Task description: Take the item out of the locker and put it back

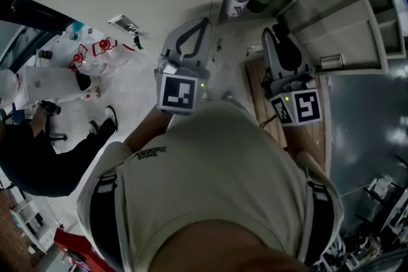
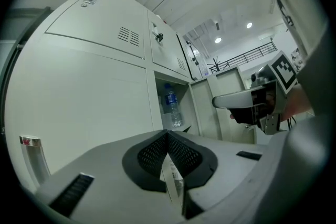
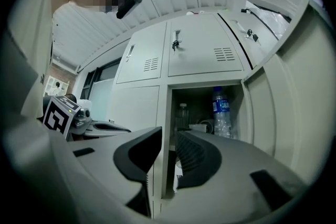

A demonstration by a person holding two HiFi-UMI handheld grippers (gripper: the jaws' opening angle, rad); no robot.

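**Entry 1, left tongs**: closed. We find the two dark ribbed pads meeting at their tips with nothing held.

**Entry 2, right tongs**: open by a narrow gap. The pads press on nothing. Through the gap we see the left post of the open locker compartment.

**Entry 3, door**: swung out at the right of the frame in the right gripper view.

**Entry 4, water bottle**: clear, with a blue label. It stands upright inside the compartment, towards its right side, apart from both tongs. In the left gripper view we find it just above the closed tips.

**Entry 5, other contents:** a smaller clear bottle stands upright at the compartment's left. A low white container sits between the two bottles.

**Entry 6, head view:** we see both tongs side by side before the locker.
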